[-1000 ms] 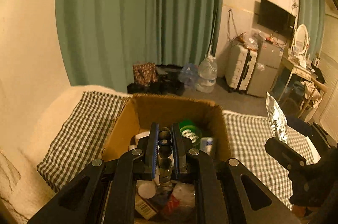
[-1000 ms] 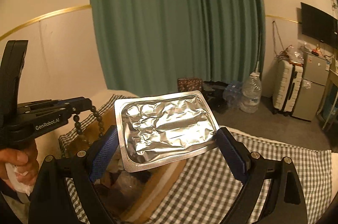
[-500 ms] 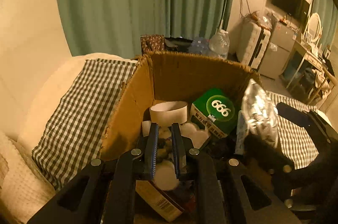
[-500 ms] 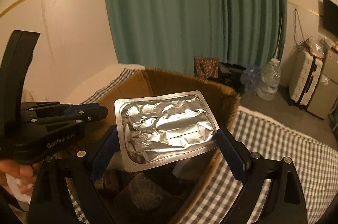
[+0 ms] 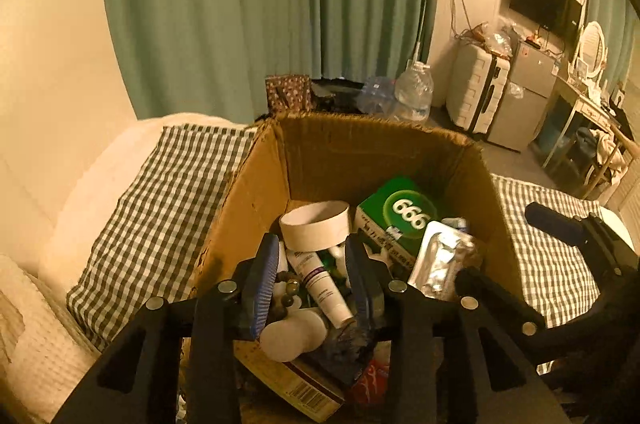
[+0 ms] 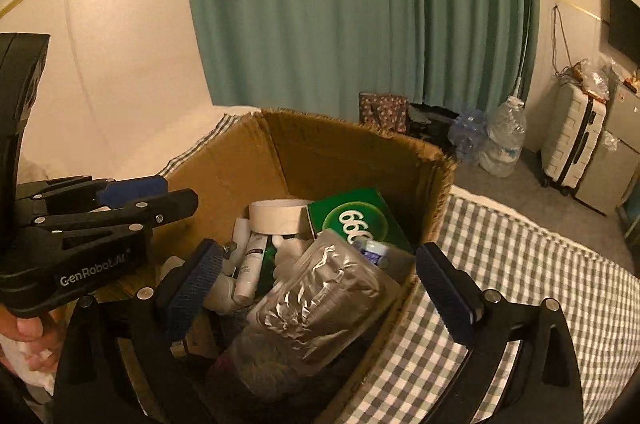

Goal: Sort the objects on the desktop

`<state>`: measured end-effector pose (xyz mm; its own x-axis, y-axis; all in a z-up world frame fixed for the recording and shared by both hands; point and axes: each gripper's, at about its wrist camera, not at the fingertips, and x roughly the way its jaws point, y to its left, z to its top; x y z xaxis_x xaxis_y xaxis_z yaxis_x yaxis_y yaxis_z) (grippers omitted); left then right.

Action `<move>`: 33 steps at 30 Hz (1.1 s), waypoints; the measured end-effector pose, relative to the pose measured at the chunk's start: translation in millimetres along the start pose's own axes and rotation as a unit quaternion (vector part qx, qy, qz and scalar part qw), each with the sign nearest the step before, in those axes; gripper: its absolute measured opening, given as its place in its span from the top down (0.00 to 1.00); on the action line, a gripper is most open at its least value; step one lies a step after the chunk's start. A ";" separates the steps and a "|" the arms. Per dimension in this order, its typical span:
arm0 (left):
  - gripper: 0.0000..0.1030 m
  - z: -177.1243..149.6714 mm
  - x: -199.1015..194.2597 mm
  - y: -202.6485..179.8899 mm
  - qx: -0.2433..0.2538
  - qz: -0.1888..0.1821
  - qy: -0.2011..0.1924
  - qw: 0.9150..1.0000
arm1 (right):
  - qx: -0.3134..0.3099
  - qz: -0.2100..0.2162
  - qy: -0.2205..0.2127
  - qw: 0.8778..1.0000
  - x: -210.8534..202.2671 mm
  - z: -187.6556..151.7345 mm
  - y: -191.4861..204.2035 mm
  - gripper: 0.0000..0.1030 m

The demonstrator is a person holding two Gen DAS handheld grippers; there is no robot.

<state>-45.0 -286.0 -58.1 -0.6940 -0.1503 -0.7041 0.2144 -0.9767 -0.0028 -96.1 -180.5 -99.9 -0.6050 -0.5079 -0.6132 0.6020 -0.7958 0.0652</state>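
Both grippers hang over the open cardboard box, and both have let go within the last second. A second ago the right gripper pinched a silver foil pouch between its fingers above the box; now those fingers stand wide apart and the pouch lies loose on the pile inside, against the right wall, just beside the green "666" carton. The left gripper, which held a string of dark beads a second ago, has its fingers parted too, with nothing between them; the beads rest in the box near the left fingertip, next to a white tube and below a roll of tape. So two more items look sorted into the box, which sits on a bed under a checked cloth. No further loose items show in either view, so I cannot tell how much sorting remains
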 end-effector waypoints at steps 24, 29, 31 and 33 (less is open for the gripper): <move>0.00 17.0 -86.3 -121.9 0.030 0.026 -0.117 0.992 | 0.067 -0.142 -0.075 0.985 -171.8 3.9 -101.7 0.00; 0.00 15.4 -106.0 -152.6 0.030 -0.003 -0.137 0.990 | 0.081 -0.157 -0.086 0.980 -206.9 -9.4 -127.6 0.00; 0.00 16.5 -111.4 -167.9 0.034 -0.003 -0.139 0.990 | 0.093 -0.160 -0.091 0.978 -219.9 -15.5 -140.9 0.00; 0.00 17.9 -115.5 -184.2 0.037 -0.010 -0.136 0.990 | 0.105 -0.169 -0.087 0.976 -229.2 -19.6 -153.4 0.00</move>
<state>-16.6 -91.4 36.4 -0.8593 -0.1574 -0.4866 0.1556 -0.9868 0.0446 -39.6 64.4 15.2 -0.8411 -0.2374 -0.4861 0.2430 -0.9686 0.0526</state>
